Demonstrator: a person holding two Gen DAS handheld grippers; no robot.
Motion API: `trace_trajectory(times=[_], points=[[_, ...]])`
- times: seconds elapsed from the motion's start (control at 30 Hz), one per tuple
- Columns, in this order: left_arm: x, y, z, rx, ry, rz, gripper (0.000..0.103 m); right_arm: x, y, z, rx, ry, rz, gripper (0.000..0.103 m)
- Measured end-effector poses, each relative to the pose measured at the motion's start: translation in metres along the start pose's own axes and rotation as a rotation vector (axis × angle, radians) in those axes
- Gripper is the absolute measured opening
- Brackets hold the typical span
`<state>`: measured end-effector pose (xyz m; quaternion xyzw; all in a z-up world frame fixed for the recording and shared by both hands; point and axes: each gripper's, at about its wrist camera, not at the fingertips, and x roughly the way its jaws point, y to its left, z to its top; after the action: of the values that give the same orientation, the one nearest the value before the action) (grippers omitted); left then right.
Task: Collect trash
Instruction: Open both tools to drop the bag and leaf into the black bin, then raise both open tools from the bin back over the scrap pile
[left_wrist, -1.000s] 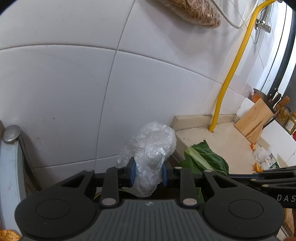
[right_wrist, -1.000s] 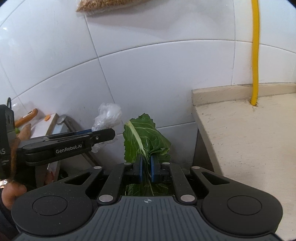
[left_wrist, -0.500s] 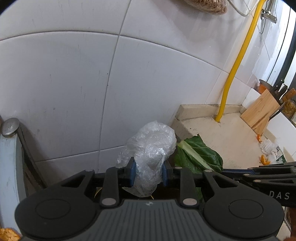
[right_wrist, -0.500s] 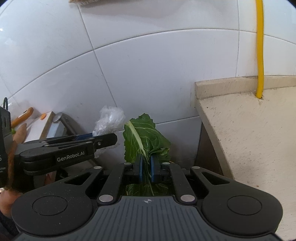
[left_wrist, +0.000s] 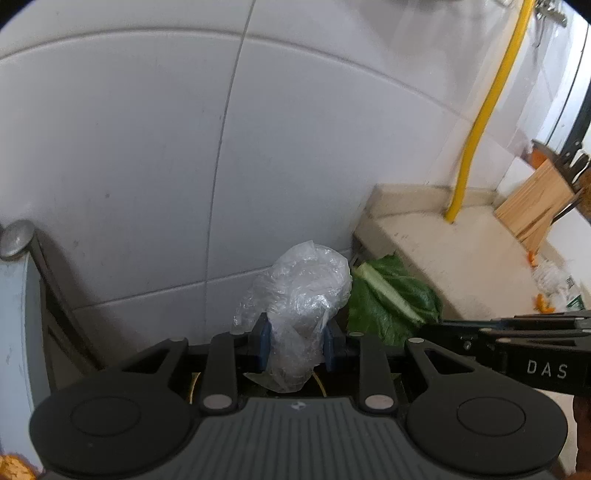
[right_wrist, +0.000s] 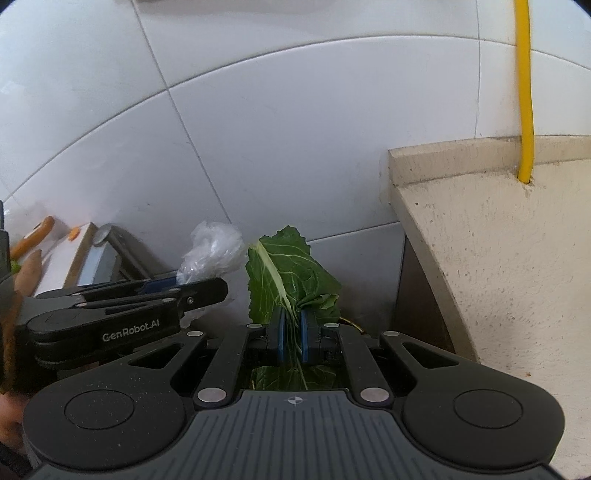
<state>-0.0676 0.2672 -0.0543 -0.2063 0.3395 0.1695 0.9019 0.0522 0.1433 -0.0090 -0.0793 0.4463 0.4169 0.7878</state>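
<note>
A crumpled clear plastic bag (left_wrist: 299, 291) is pinched between the blue pads of my left gripper (left_wrist: 295, 332), which is shut on it. To its right a green leaf (left_wrist: 391, 299) with a pale rib sticks up. In the right wrist view the same green leaf (right_wrist: 288, 269) stands upright with my right gripper (right_wrist: 291, 328) shut on its stalk. The left gripper (right_wrist: 207, 291) lies just left of it with the plastic bag (right_wrist: 210, 247) in it. Both are held over a dark gap below the white tiled wall; what lies beneath is hidden.
A beige stone counter (right_wrist: 509, 251) ends right of the gap, with a yellow pipe (right_wrist: 524, 92) rising from it. A wooden knife block (left_wrist: 535, 206) and orange scraps (left_wrist: 543, 299) sit farther along. A metal-knobbed appliance (left_wrist: 18, 280) stands at the left.
Both views have tipped downward: the wall items at the top slid out of sight and the counter rose in the picture. The bag and the leaf stay gripped as before.
</note>
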Motion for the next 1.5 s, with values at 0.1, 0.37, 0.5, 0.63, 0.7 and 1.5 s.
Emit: trace_trajectory(times=[0.1, 0.37, 0.5, 0.63, 0.7, 1.5], points=[[0.010, 0.002, -0.002, -0.004, 0.043, 0.028, 0.026, 0.011, -0.003, 0.000, 0.003, 0.011, -0.014, 0.012], [0.031, 0.001, -0.008, -0.002, 0.135, 0.076, 0.040, 0.058, -0.018, -0.004, 0.048, 0.097, -0.003, 0.023], [0.034, 0.006, -0.010, -0.023, 0.155, 0.101, 0.047, 0.084, -0.018, -0.009, 0.051, 0.124, -0.001, 0.032], [0.040, 0.009, -0.013, -0.024, 0.190, 0.112, 0.050, 0.106, -0.022, -0.011, 0.077, 0.154, -0.020, 0.032], [0.039, 0.009, -0.014, -0.017, 0.186, 0.111, 0.050, 0.109, -0.024, -0.012, 0.090, 0.153, -0.037, 0.032], [0.023, -0.153, 0.014, 0.224, 0.066, -0.279, 0.051, -0.145, -0.186, -0.071, 0.294, -0.250, -0.389, 0.049]])
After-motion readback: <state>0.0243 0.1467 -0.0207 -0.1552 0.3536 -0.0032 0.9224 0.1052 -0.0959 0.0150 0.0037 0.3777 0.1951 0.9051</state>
